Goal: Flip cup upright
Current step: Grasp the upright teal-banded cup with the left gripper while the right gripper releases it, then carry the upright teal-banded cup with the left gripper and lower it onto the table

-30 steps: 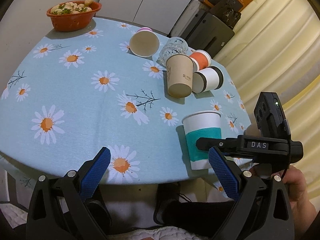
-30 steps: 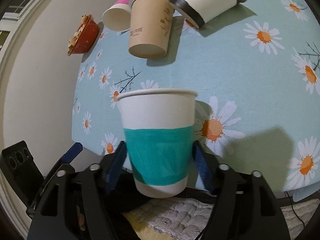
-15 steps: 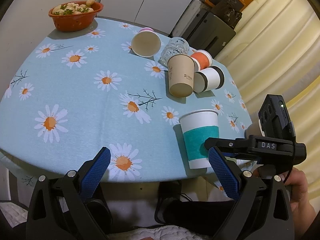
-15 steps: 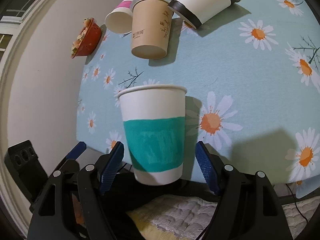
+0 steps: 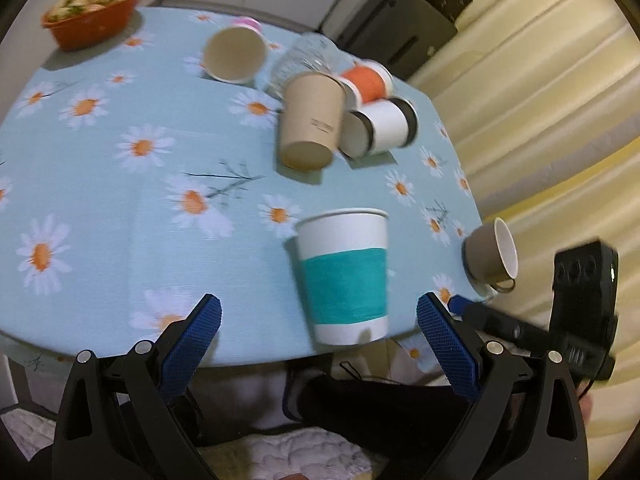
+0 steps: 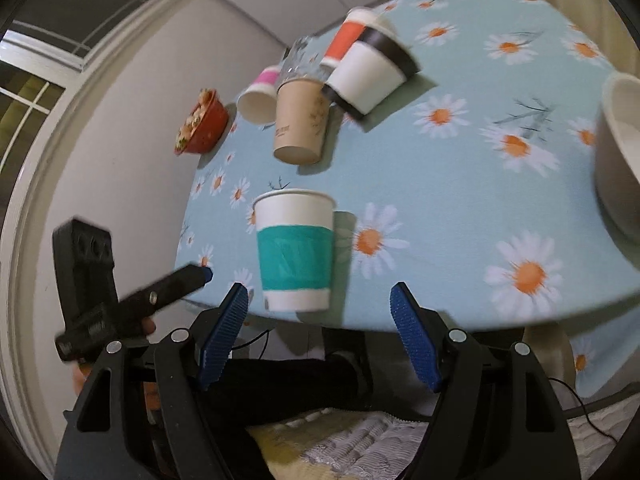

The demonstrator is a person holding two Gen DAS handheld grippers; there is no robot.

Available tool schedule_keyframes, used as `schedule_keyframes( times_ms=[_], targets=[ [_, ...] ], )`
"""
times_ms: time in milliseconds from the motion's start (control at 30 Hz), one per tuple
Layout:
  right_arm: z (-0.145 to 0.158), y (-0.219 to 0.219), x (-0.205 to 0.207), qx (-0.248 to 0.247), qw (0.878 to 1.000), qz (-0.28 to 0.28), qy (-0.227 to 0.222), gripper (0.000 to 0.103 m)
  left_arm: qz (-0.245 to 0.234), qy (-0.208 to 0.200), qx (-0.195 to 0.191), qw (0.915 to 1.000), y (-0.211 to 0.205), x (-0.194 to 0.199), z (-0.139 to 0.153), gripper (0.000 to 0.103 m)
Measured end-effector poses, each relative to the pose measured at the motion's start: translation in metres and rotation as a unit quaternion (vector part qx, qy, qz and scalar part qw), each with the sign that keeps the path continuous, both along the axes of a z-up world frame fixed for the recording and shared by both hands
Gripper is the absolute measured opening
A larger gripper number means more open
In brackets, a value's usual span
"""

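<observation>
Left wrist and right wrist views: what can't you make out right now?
- Inside of the teal-banded white paper cup: rim seen side-on, both views.
- Grey ceramic mug: cut off by the right wrist frame edge.
- Print on the brown paper cup: blurred, too small.

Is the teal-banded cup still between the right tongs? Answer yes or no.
No; the teal-banded cup stands upright on the table, beyond the open right tongs.

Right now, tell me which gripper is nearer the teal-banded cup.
Right, though only slightly. The right gripper sits open just short of the teal-banded cup, which stands upright ahead of its fingers. The left gripper, also open, is off to the cup's left.
</observation>
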State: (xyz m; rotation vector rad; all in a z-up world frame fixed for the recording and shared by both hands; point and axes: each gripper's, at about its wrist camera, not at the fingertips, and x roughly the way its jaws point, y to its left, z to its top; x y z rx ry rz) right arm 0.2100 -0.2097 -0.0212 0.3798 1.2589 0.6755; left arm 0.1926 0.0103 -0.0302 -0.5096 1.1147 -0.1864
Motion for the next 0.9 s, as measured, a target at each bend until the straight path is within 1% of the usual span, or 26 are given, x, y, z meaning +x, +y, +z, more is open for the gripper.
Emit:
schedule_keyframes(
  times_ms=[33, 67, 167, 267, 300, 333, 367, 433, 500, 567, 667, 900],
  targets=[
    [0.0, -0.004, -0.004, 0.005, 1.0, -0.006, -0.002, 0.073, -0.007, 0.008, -0.001, 0.9999, -0.006, 0.006, 0.0, 0.095],
    [-0.001, -0.009, -0.008, 0.009, 1.0, -0.013, -0.005, 0.073, -0.012, 0.019, -0.009, 0.9997, -0.011, 0.01, -0.001, 0.095],
    [-0.004, -0.021, -0.021, 0.017, 0.999, -0.026, -0.018, 0.073, -0.021, 0.046, -0.001, 0.9987, -0.024, 0.025, -0.007, 0.095],
    [-0.006, -0.02, -0.028, 0.015, 0.999, -0.028, -0.034, 0.073, -0.022, 0.07, 0.012, 0.9973, -0.034, 0.038, -0.015, 0.094],
    [-0.004, -0.02, -0.032, 0.011, 0.998, -0.03, -0.047, 0.073, -0.021, 0.074, 0.017, 0.9969, -0.035, 0.042, -0.018, 0.091],
    [-0.003, -0.018, -0.034, 0.007, 0.998, -0.026, -0.055, 0.073, -0.02, 0.081, 0.025, 0.9962, -0.038, 0.046, -0.021, 0.082],
    [-0.003, -0.017, -0.036, 0.004, 0.998, -0.024, -0.061, 0.073, -0.02, 0.087, 0.028, 0.9956, -0.04, 0.049, -0.023, 0.079],
    [-0.003, -0.015, -0.04, 0.001, 0.997, -0.019, -0.072, 0.073, -0.019, 0.096, 0.035, 0.9946, -0.043, 0.054, -0.028, 0.077],
    [-0.002, -0.012, -0.043, -0.006, 0.996, -0.01, -0.086, 0.073, -0.013, 0.101, 0.041, 0.9939, -0.044, 0.056, -0.031, 0.076],
    [-0.002, -0.009, -0.045, -0.013, 0.995, -0.003, -0.094, 0.073, -0.009, 0.108, 0.042, 0.9933, -0.045, 0.058, -0.035, 0.072],
    [-0.007, -0.008, -0.045, -0.013, 0.996, 0.002, -0.092, 0.073, -0.004, 0.109, 0.045, 0.993, -0.046, 0.06, -0.037, 0.064],
    [-0.011, -0.008, -0.044, -0.009, 0.996, 0.005, -0.09, 0.073, 0.003, 0.105, 0.042, 0.9936, -0.046, 0.061, -0.035, 0.064]
  ],
)
